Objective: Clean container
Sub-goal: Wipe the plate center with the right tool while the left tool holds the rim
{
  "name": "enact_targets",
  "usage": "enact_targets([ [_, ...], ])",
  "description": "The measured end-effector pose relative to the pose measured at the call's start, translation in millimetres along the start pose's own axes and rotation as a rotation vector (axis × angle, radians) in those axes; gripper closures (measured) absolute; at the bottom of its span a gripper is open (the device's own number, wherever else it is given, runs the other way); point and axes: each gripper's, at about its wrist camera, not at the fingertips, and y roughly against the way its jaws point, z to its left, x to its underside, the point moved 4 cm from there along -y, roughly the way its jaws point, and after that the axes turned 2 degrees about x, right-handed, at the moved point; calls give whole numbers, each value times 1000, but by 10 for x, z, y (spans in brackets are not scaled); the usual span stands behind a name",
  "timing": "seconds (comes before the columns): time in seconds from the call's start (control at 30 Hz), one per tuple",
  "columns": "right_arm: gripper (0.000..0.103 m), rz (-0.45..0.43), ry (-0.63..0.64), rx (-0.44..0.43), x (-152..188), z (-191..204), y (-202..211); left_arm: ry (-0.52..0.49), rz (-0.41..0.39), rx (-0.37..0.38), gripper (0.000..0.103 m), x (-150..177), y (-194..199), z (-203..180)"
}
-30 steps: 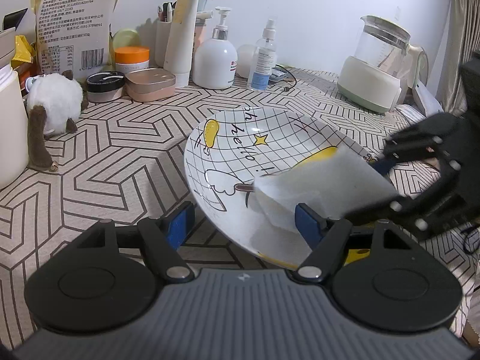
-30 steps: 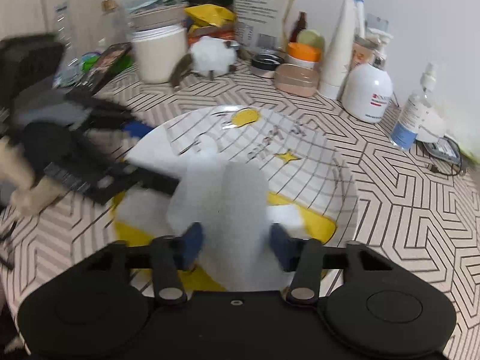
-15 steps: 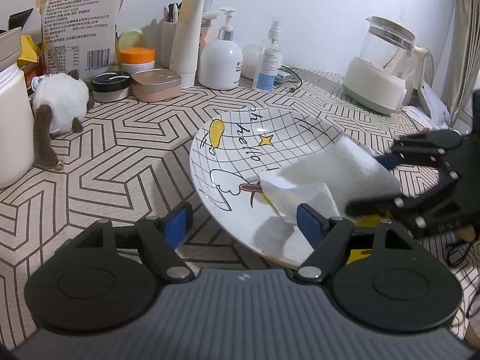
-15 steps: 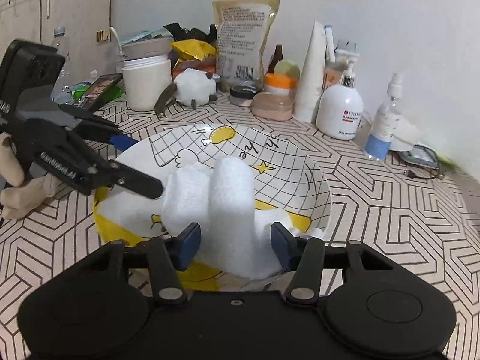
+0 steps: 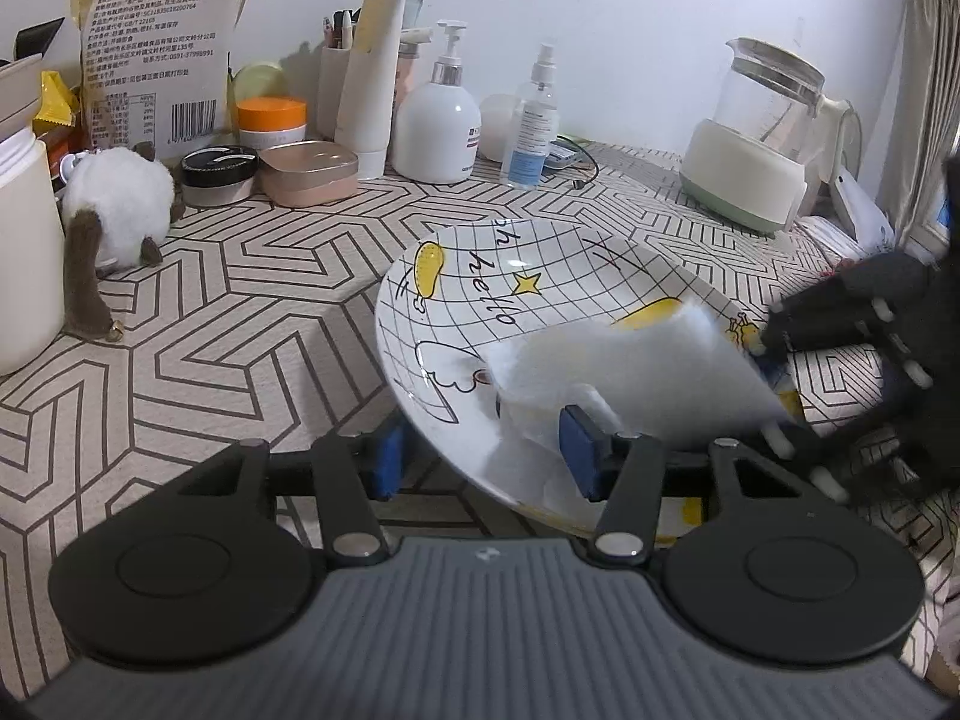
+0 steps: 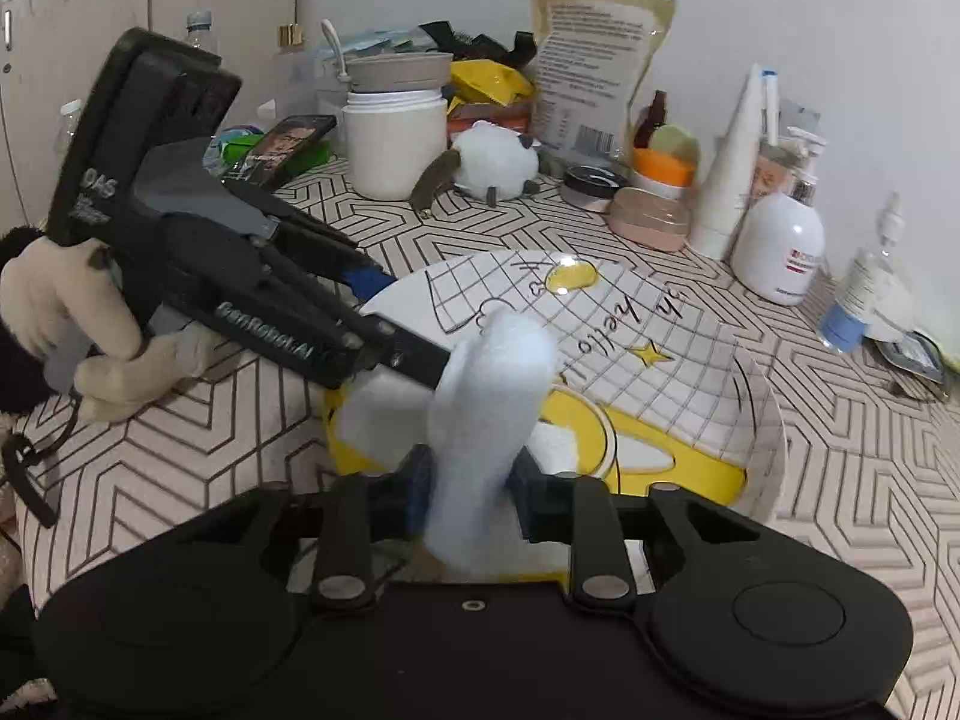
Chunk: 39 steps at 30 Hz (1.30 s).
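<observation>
A white bowl-like plate [image 5: 480, 294] with a black grid, yellow marks and the word "hello" is held tilted above the table; it also shows in the right wrist view [image 6: 690, 372]. My left gripper [image 5: 483, 450] is shut on the plate's near rim, one finger under it and one inside. My right gripper [image 6: 468, 480] is shut on a white tissue [image 6: 492, 372] and presses it on the plate's inside. The tissue [image 5: 630, 372] covers the plate's right part in the left wrist view, where the right gripper [image 5: 774, 354] comes in from the right.
The table [image 5: 210, 330] has a hexagon-pattern cloth. Along the back wall stand a pump bottle [image 5: 437, 120], a spray bottle [image 5: 531, 126], a tube, jars and a food bag [image 5: 156, 30]. A glass kettle [image 5: 756, 138] is at back right. A plush toy [image 5: 114, 210] and a white canister [image 6: 393, 138] stand left.
The right gripper has moved the tissue across the plate's inside, and the tissue has changed shape. The left gripper keeps its hold on the rim; the plate has shifted slightly.
</observation>
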Motion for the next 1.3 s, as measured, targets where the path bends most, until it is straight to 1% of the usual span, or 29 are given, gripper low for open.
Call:
enact_targets([
  [0.07,73,32,80,150,-82,-104,-81,-4,2,-3,51,0,-1,-9],
  [0.17,74,113,84,229,-147,-324,-115,-9,4,-7,51,-1,-4,-19],
  [0.23,74,109,49,209,-159,-401,-38,-11,5,-5,50,-2,-5,-20],
  [0.3,74,95,51,204,-170,-397,55,-12,6,-2,49,-3,-7,-24],
  [0.37,72,76,18,160,-181,-400,168,-11,7,2,48,-3,-7,-19],
  [0.4,69,68,-20,136,-174,-421,213,-10,7,3,48,-3,-7,-18],
  [0.47,58,51,-95,88,-163,-464,302,-9,7,3,48,-6,-5,-9],
  [0.5,56,39,-117,81,-172,-480,321,-8,7,4,48,-7,-4,-4],
  [0.57,48,-3,-135,118,-193,-515,393,-12,9,5,46,-6,-6,-6],
  [0.63,48,-50,-142,159,-210,-534,456,-14,9,6,46,-4,-6,5],
  [0.67,49,-60,-147,152,-219,-528,464,-15,10,7,45,-4,-6,10],
  [0.7,54,-69,-152,145,-228,-522,472,-16,10,7,45,-3,-6,16],
  [0.73,69,-66,-148,123,-240,-494,448,-17,11,8,44,-3,-6,21],
  [0.77,77,-62,-144,102,-251,-465,424,-18,11,8,44,-2,-7,0],
  [0.8,77,-51,-135,87,-261,-437,375,-19,11,8,44,-2,-10,-14],
  [0.87,84,-25,-106,73,-277,-382,258,-19,11,9,44,-1,-11,-10],
  [1.07,85,65,-88,64,-233,-419,-174,-25,12,7,41,2,-22,-51],
  [1.17,85,41,-130,32,-204,-524,-261,-37,17,8,37,4,-32,-72],
  [1.23,85,45,-160,29,-226,-612,-282,-45,19,6,36,6,-32,-87],
  [1.3,85,45,-151,67,-263,-670,-333,-31,14,-16,36,3,-29,-63],
])
